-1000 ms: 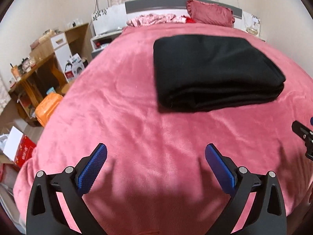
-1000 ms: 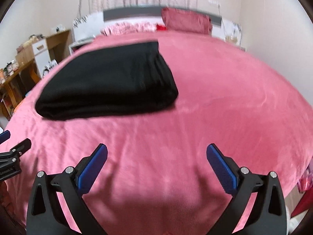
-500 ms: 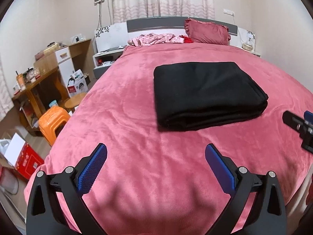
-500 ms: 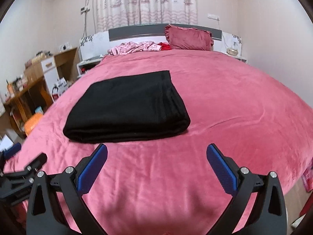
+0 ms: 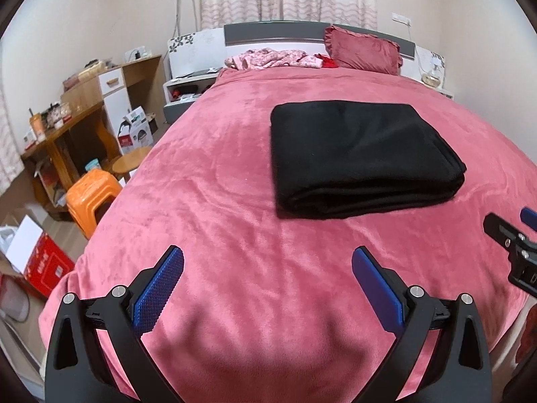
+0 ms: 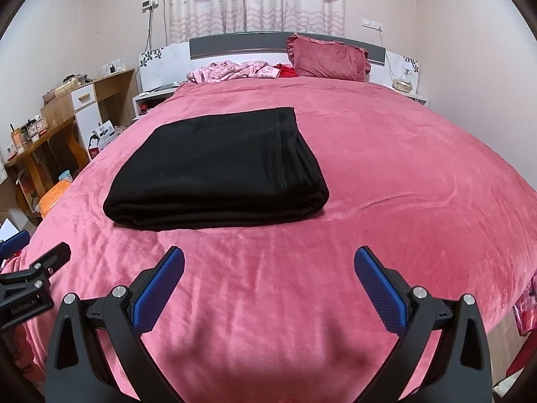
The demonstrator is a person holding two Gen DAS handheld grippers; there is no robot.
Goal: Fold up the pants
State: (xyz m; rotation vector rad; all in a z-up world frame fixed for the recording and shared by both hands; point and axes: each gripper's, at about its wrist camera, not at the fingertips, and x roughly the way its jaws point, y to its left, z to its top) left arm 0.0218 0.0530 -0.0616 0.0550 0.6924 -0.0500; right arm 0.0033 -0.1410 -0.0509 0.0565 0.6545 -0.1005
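Matt black pants (image 6: 218,171) on plush blanket (image 6: 386,174)

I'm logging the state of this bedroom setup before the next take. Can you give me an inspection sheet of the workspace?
Surface: pink plush bedspread, lightly creased, covering the bed.
Job's things: black fleece pants lie folded in a flat rectangular stack on the bedspread, touched by neither gripper.
Clutter: pink floral garment and dark red ruffled pillow at the headboard.
Grippers: left gripper open, empty; right gripper open, empty; both short of the pants.
Cables: thin wall cable hanging beside the curtain.
Surroundings: cluttered wooden desk, orange plastic stool, red cardboard box on the floor.
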